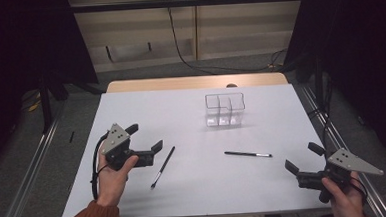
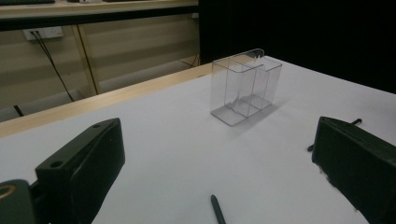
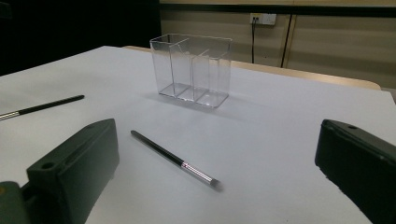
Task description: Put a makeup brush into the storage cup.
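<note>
Your left gripper (image 1: 144,137) has its fingers (image 2: 81,163) spread wide with nothing between them, hovering at the lower left of the high view. Just right of it lies a slim black makeup brush (image 1: 163,166) on the white tabletop (image 1: 195,188), angled toward the bottom of the frame. Your right gripper (image 1: 303,158), at the lower right, also has its fingers (image 3: 74,168) parted and empty; a second thin black brush with a silver ferrule (image 1: 248,154) lies up and left of it. The clear plastic three-compartment organiser (image 1: 224,109) stands upright and empty in the upper middle, well apart from both brushes.

Both brushes lie flat and thin, so if you close from too high, the fingers will likely skate over the handle and roll it away; coming down too steeply could jam a fingertip into the tabletop. The organiser looks light, so a brush dropped against its wall could tip or shove it.

The right gripper view shows the ferrule and bristle tip (image 3: 212,183) clearly, along with the organiser's dividers (image 3: 191,70). The left gripper view catches just the tip end of its brush (image 2: 217,210) at the bottom edge, so judge that approach from the high view.
</note>
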Demonstrator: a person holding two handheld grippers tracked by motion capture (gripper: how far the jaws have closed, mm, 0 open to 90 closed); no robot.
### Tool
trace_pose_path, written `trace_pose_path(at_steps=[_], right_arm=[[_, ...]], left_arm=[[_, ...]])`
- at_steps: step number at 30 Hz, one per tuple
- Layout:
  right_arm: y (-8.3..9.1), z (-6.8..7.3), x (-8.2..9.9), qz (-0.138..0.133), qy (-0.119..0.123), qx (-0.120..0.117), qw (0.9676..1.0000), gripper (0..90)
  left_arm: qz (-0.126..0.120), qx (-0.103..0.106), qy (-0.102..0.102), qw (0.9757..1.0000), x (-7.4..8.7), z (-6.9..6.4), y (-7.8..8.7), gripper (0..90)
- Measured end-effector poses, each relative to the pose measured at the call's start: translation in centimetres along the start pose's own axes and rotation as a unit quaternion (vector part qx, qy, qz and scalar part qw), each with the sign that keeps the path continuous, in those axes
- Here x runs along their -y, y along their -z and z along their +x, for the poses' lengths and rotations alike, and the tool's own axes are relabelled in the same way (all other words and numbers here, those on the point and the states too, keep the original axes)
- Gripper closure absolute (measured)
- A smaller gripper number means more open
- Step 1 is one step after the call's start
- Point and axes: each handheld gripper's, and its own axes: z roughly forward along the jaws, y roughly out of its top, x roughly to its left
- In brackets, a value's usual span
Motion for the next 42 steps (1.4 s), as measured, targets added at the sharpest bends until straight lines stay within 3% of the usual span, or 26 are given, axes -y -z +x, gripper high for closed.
trace_pose_path(at_steps=[12, 17, 23, 28, 31, 35, 37, 42], right_arm=[[-0.1, 0.0, 0.0, 0.002, 0.0, -0.001, 1.0, 0.0], [-0.2, 0.0, 0.0, 0.003, 0.001, -0.003, 1.0, 0.0], [-0.3, 0.0, 0.0, 0.005, 0.004, -0.004, 1.0, 0.0], [-0.3, 0.0, -0.1, 0.005, 0.002, -0.005, 1.0, 0.0], [-0.4, 0.0, -0.1, 0.006, 0.002, -0.006, 1.0, 0.0], [-0.3, 0.0, -0.1, 0.006, 0.002, -0.006, 1.0, 0.0], [-0.3, -0.1, -0.1, 0.007, 0.001, -0.006, 1.0, 0.0], [-0.3, 0.0, 0.0, 0.007, 0.002, -0.006, 1.0, 0.0]], left_arm=[[0.021, 0.009, -0.008, 0.9997, -1.0, 0.3, -1.7, 2.5], [0.054, 0.008, -0.013, 0.9984, -1.2, 0.1, -2.0, 2.8], [0.101, 0.015, -0.011, 0.9947, -1.3, 0.1, -2.5, 3.7], [0.17, 0.001, -0.015, 0.9853, -1.6, 0.0, -3.1, 5.4], [0.205, 0.008, -0.01, 0.9786, -1.7, 0.3, -3.6, 5.4], [0.23, 0.01, -0.006, 0.9732, -1.6, 0.5, -4.3, 5.5], [0.245, 0.021, -0.002, 0.9693, -1.5, 0.6, -4.6, 5.5], [0.3, 0.026, -0.016, 0.9533, -1.4, 0.6, -5.4, 5.5]])
